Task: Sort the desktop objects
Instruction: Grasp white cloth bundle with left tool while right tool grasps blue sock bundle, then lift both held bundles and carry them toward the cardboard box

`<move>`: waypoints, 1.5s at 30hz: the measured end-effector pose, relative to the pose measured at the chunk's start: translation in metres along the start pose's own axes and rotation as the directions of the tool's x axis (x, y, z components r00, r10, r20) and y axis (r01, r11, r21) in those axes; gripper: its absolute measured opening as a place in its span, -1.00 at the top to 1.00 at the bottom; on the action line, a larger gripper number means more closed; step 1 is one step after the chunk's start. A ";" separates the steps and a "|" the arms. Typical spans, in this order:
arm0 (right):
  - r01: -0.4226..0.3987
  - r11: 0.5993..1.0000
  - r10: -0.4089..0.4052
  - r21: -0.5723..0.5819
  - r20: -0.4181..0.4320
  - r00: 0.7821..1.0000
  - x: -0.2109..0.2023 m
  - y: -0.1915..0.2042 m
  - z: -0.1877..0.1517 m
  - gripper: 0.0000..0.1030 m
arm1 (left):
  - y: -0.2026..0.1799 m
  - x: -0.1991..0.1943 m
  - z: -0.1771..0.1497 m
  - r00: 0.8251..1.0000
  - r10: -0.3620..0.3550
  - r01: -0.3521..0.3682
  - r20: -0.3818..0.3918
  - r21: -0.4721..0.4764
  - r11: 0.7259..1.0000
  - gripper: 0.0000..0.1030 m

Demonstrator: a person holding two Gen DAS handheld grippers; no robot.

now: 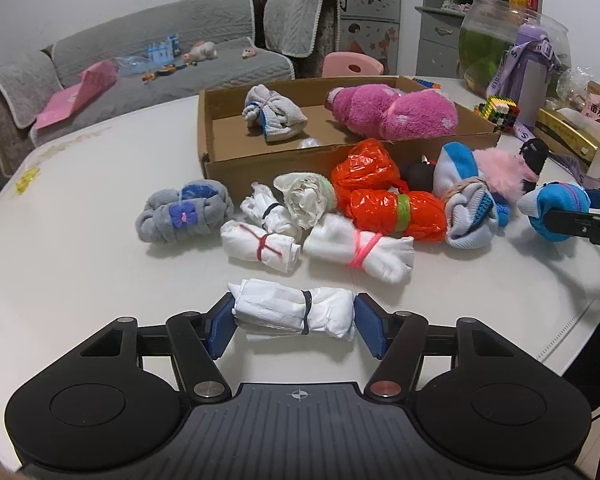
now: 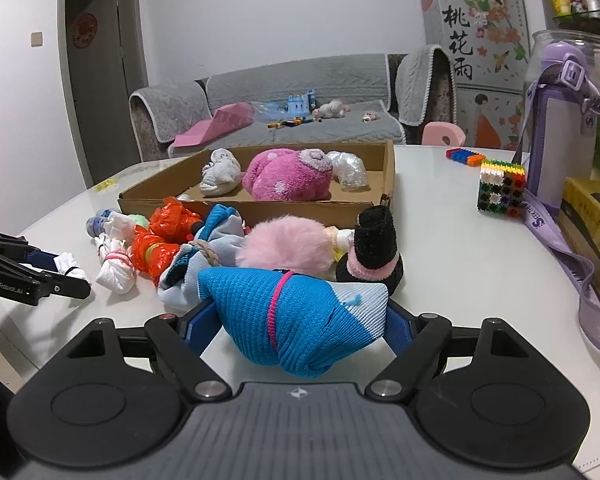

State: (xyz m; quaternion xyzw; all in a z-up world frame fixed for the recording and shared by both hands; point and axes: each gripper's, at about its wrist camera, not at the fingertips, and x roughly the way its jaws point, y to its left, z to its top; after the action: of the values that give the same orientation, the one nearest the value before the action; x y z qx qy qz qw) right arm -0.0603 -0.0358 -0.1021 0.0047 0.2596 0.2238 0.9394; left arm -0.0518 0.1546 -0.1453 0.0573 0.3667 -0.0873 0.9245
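Gripping end-on, the left gripper (image 1: 295, 324) clamps its fingers on the white bundle (image 1: 294, 312) near the desk (image 1: 80, 280); the right gripper (image 2: 296, 330) apparently clamps the blue sock roll (image 2: 292, 320). Soft ends could slip before the cardboard box (image 1: 300, 156).

On table, outside box: 5 white plastic-bag rolls w/ bands, e.g. (image 1: 294, 314); 2 orange plastic-bag bundles, e.g. (image 1: 396, 210); 1 grey fleece bundle w/ purple flower (image 1: 184, 216). In brown cardboard box (image 1: 220, 120): 1 grey-white sock bundle (image 1: 274, 114), 1 pink fleece bundle (image 1: 392, 112).
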 end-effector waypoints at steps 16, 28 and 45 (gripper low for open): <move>-0.024 0.996 0.015 0.087 0.107 0.994 -0.038 -0.034 0.031 -0.54 | 0.002 -0.050 0.038 0.994 0.032 -0.032 0.103 0.000 0.999 -0.32; -0.012 0.998 -0.001 0.064 0.200 0.980 -0.046 -0.055 0.075 -0.54 | 0.014 -0.062 0.101 0.982 0.049 -0.044 0.181 -0.032 0.999 -0.32; -0.093 0.996 0.091 -0.008 0.282 0.955 0.000 -0.061 0.175 -0.54 | 0.037 -0.028 0.173 0.985 0.020 -0.010 0.173 -0.057 0.998 -0.33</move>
State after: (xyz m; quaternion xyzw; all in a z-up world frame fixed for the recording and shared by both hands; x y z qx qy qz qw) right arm 0.0507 -0.0726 0.0417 0.0509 0.1231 0.2635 0.9554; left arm 0.0508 0.1650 0.0010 0.0263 0.2866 -0.0746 0.9548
